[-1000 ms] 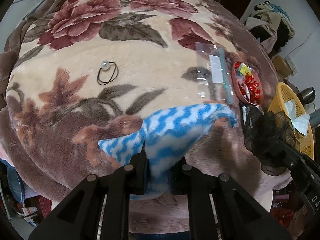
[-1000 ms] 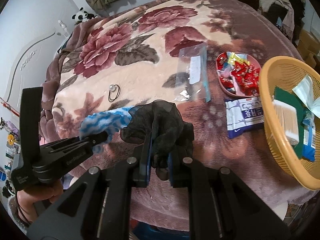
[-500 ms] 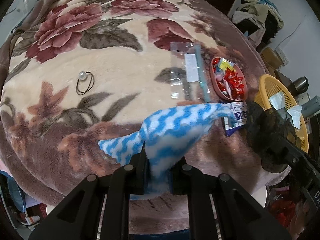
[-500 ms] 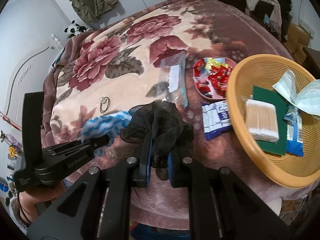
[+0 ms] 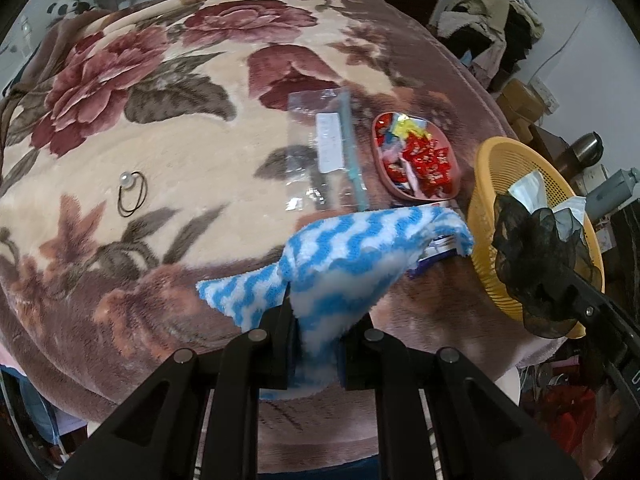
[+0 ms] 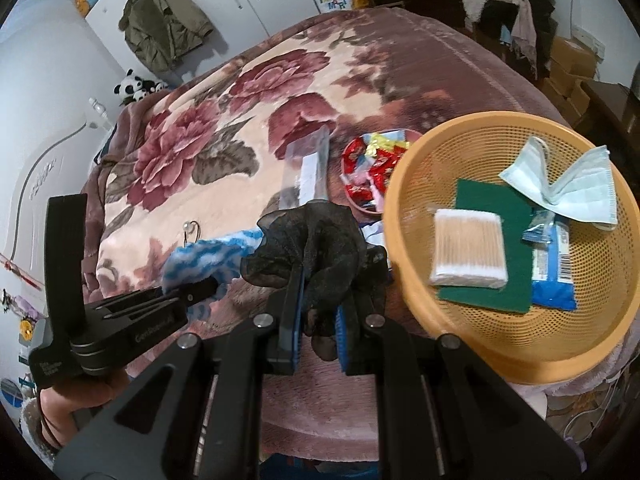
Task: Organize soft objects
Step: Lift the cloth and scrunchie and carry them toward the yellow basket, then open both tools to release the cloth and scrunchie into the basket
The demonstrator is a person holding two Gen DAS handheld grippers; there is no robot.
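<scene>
My left gripper (image 5: 318,320) is shut on a blue-and-white zigzag fluffy cloth (image 5: 352,248), held above the flowered blanket (image 5: 180,152). The same cloth (image 6: 208,256) shows in the right wrist view, left of my right gripper (image 6: 318,320). That gripper is shut on a black gauzy scrunchie (image 6: 316,244). From the left wrist view the scrunchie (image 5: 536,256) hangs in front of the orange mesh basket (image 5: 492,208). The basket (image 6: 408,184) lies just right of the scrunchie and holds a face mask (image 6: 568,184), cotton swabs (image 6: 468,248), a green pad (image 6: 492,200) and a blue packet (image 6: 554,264).
On the blanket lie a black hair tie with a pearl (image 5: 132,194), a clear zip bag (image 5: 324,148), a pink dish of wrapped sweets (image 5: 416,156) and a tissue pack (image 5: 436,250) partly under the cloth. Clothes and boxes crowd the room's right side (image 6: 520,12).
Both grippers have travelled right across the blanket with their loads. The basket has come much closer and fills the right wrist view's right side; the scrunchie now overlaps it in the left wrist view.
</scene>
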